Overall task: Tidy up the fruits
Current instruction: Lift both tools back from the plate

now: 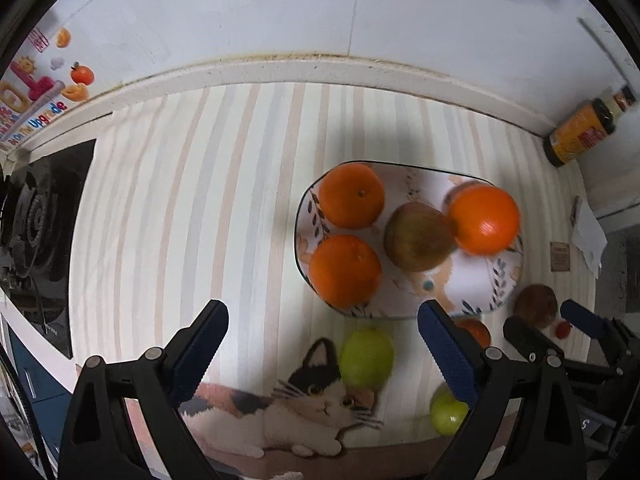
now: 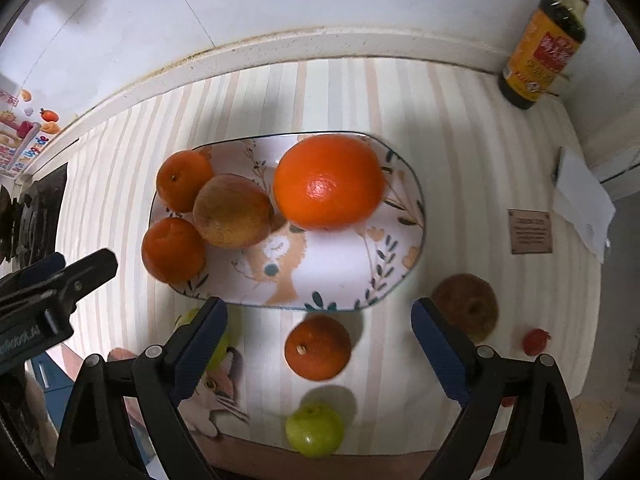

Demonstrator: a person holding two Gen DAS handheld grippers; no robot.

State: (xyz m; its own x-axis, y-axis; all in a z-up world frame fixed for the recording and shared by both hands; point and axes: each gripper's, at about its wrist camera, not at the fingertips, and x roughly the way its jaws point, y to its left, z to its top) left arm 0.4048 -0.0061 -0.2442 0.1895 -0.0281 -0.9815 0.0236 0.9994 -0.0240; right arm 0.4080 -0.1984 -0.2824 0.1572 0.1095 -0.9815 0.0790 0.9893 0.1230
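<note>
A flowered plate (image 1: 472, 284) (image 2: 340, 280) holds two mandarins (image 1: 351, 196) (image 2: 184, 186), a reddish-green apple (image 1: 418, 237) (image 2: 232, 211) and a big orange (image 1: 485, 219) (image 2: 329, 181). On the striped mat in front of it lie a mandarin (image 2: 318, 346), two green apples (image 1: 367, 358) (image 2: 315, 428), a brown apple (image 2: 466, 305) and a small red fruit (image 2: 535, 340). My left gripper (image 1: 322, 308) (image 2: 82, 260) hangs above the plate's near left rim, open and holding nothing. My right gripper (image 2: 318, 305) (image 1: 542, 316) hovers open over the loose mandarin, also holding nothing.
A dark sauce bottle (image 2: 544, 48) stands in the back right corner against the white wall. White paper (image 2: 584, 200) and a brown card (image 2: 530, 232) lie at the right. A black stove (image 1: 36, 216) is at the left. The counter's front edge runs just below the green apples.
</note>
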